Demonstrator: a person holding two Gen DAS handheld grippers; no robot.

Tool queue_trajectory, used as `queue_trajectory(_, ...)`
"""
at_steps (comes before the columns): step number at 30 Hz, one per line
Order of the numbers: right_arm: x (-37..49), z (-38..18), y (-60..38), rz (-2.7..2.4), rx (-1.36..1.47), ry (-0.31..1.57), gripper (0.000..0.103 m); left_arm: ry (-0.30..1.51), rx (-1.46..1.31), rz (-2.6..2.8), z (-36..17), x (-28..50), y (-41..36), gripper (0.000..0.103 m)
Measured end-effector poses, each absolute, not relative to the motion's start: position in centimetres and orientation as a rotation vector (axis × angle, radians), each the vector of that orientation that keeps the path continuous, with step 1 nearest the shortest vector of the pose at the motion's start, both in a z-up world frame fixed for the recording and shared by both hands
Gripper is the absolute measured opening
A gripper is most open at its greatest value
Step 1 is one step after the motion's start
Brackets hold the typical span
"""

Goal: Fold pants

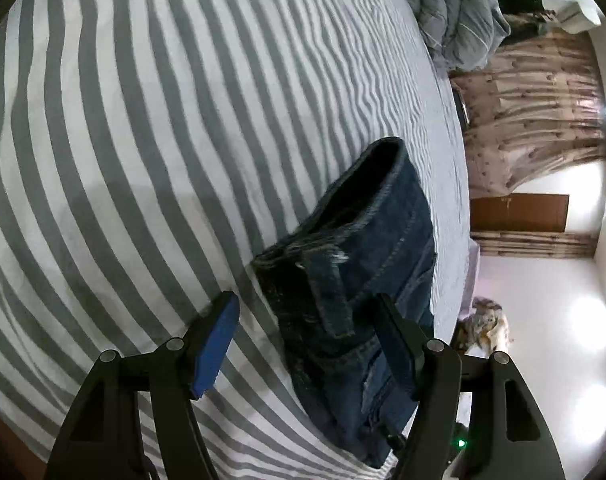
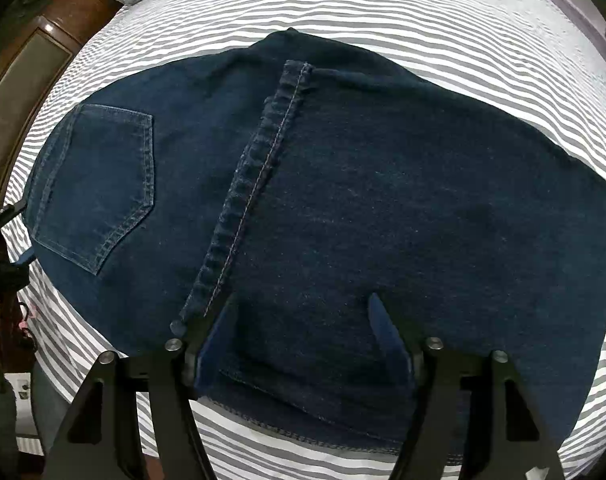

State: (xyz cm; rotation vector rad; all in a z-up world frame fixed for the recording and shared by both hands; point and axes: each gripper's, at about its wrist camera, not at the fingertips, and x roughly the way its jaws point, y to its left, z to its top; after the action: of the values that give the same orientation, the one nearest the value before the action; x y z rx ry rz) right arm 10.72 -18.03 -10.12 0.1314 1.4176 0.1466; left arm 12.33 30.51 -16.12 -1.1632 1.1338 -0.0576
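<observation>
Dark blue jeans (image 2: 343, 200) lie folded on the grey-and-white striped bed sheet (image 2: 383, 8). The leg hem (image 2: 263, 168) is laid over the seat, with a back pocket (image 2: 99, 184) to its left. My right gripper (image 2: 299, 304) points down over the near part of the denim, open, its pads pressing on nothing. In the left wrist view the same jeans (image 1: 367, 248) appear end-on as a thick stack with the waistband toward me. My left gripper (image 1: 307, 298) is open around that end. Its blue left pad (image 1: 219, 340) stands clear over the sheet, and the right finger (image 1: 395, 340) is beside the denim.
A crumpled grey quilt (image 1: 455, 12) lies at the far end of the bed. A wooden headboard (image 2: 35, 60) borders the bed on the left of the right wrist view. The bed edge (image 1: 459, 184) runs just past the jeans, with a patterned curtain (image 1: 535, 120) beyond it.
</observation>
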Motion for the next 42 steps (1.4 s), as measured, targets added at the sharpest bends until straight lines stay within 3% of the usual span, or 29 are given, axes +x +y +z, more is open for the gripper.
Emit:
queue_trajectory(18,10.9,-10.3,-17.6,0.143,0.117,1.420,0.069,1.044,-1.168,-0.092,-16.5,15.0,29.2,0.069)
queue_trajectory(19,10.9,-10.3,-17.6,0.142,0.118,1.420,0.069,1.037,-1.142,-0.093,-16.3,14.9,29.0,0.068)
queue_trajectory(20,10.9,-10.3,-17.6,0.142,0.119,1.420,0.069,1.026,-1.107,-0.092,-16.0,14.7,28.8,0.057)
queue_trajectory(23,11.0,-10.3,-17.6,0.142,0.118,1.422,0.069,1.000,-1.032,-0.078,-15.5,14.3,28.4,0.041)
queue_trajectory(35,10.8,-10.3,-18.0,0.149,0.137,1.409,0.070,0.924,-0.948,-0.044,-11.9,13.6,26.4,0.030)
queue_trajectory(42,11.3,-10.2,-18.5,0.138,0.178,1.419,0.073,0.843,-0.852,-0.151,-6.6,14.5,23.3,0.024)
